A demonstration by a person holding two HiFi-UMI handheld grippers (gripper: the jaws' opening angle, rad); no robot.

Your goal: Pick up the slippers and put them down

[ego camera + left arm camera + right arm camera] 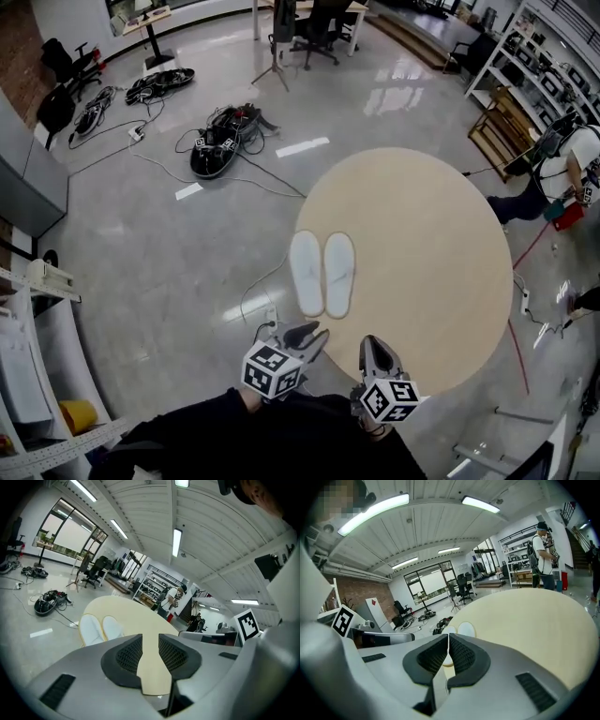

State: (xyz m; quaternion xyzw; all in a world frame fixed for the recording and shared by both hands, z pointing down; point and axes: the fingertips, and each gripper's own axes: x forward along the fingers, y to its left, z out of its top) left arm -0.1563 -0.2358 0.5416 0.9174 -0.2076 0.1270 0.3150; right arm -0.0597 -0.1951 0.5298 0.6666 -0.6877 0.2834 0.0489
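1. While the pair of white slippers (309,272) lies side by side near the round bench's (431,253) left edge, the left hand-held gripper (307,334) hangs released, empty.
2. Right hand-held gripper (373,346) is clenched on nothing at the bench's near edge.

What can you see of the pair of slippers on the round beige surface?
The slippers are a flat-looking white pair, each outlined by a thin tan rim. They lie side by side, parallel and close together, near the left edge of the round beige surface in the head view. Only that surface touches them.
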